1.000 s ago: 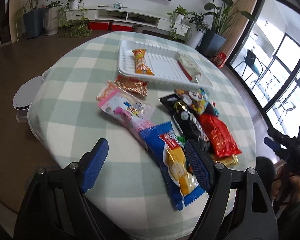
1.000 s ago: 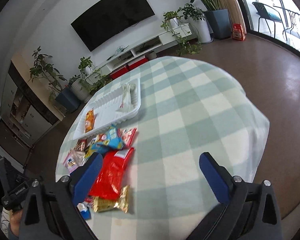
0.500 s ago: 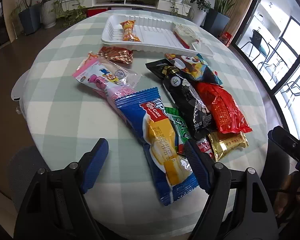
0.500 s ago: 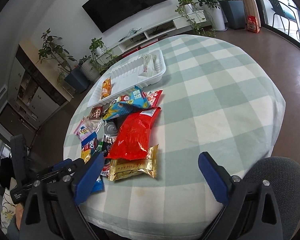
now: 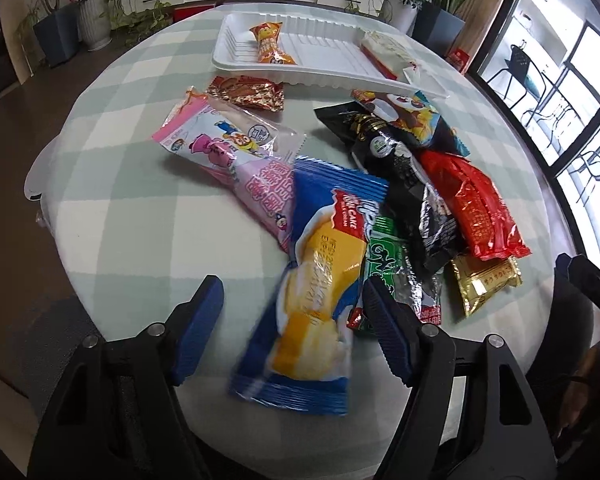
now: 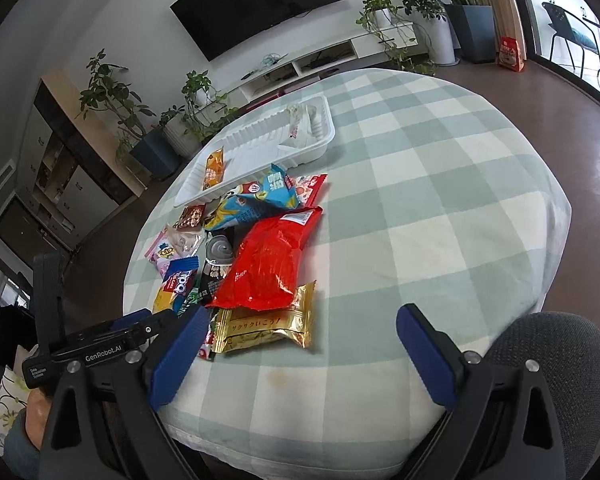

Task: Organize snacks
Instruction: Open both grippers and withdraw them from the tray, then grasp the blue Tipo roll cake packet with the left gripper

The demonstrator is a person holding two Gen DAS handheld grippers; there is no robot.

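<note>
A living room with a wall TV [image 6: 260,0] and potted plants surrounds a round counter [image 6: 440,200] under a green-and-white check cloth. At its far side sits a white tray [image 5: 320,46] that so far holds only two snacks: an orange packet [image 5: 270,46] at its left end and a pale wrapped bar [image 5: 386,52] at its right. The rest lie loose in a heap nearer the camera: a blue cake pack [image 5: 320,288], a pink pack [image 5: 236,156], a small brown-red pack [image 5: 246,92], a black pack [image 5: 404,172], a red bag [image 5: 476,208], a gold packet [image 5: 486,280], a green packet [image 5: 384,256] and a blue cartoon bag [image 5: 412,114]. So the sorting looks only just begun, with most of the pile left to move. The left gripper [image 5: 292,320] is spread wide and empty, low over the cake pack's near end, likely the next pick. The right gripper [image 6: 300,356] is also spread and empty, near the gold packet.
</note>
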